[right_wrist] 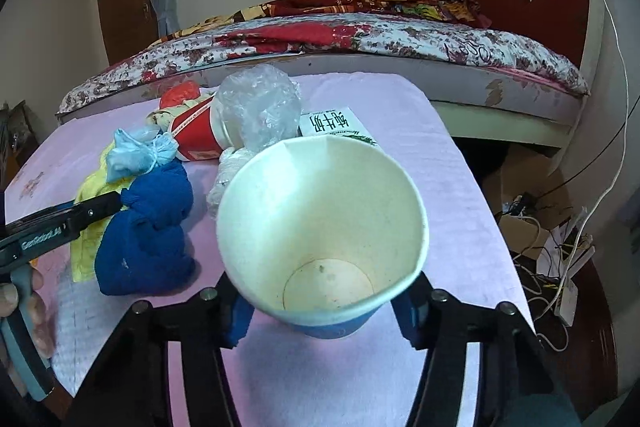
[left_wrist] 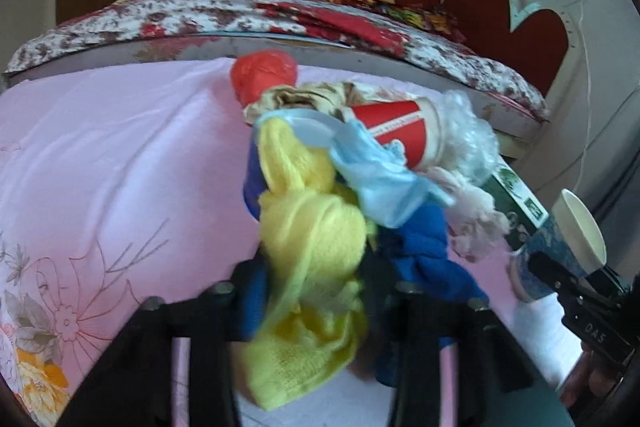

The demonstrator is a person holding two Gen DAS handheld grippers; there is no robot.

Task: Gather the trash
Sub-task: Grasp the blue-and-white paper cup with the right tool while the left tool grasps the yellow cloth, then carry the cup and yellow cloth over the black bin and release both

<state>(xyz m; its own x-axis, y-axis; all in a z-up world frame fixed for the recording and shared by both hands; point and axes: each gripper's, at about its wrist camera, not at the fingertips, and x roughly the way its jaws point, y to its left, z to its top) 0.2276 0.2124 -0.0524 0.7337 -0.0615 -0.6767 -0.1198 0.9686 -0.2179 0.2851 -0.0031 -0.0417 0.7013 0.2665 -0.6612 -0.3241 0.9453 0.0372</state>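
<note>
A trash pile lies on the pink-covered table [left_wrist: 120, 155]: yellow cloth [left_wrist: 316, 239], blue cloth [left_wrist: 420, 243], light blue mask [left_wrist: 380, 179], red paper cup [left_wrist: 396, 131] on its side, clear plastic bag [left_wrist: 464, 131], white tissue [left_wrist: 476, 219]. My left gripper [left_wrist: 320, 287] is shut on the yellow cloth, which bulges between its pads. In the right wrist view my right gripper [right_wrist: 324, 303] is shut on a paper cup [right_wrist: 320, 227], white inside and blue outside, with its rim squeezed out of round. That cup [left_wrist: 576, 231] also shows at the left view's right edge.
A green and white milk carton [right_wrist: 332, 125] and a red plastic bag [right_wrist: 180, 95] lie at the pile's far side. A bed [right_wrist: 360, 39] with a floral cover stands close behind the table. Cables and a power strip [right_wrist: 560, 259] clutter the floor to the right.
</note>
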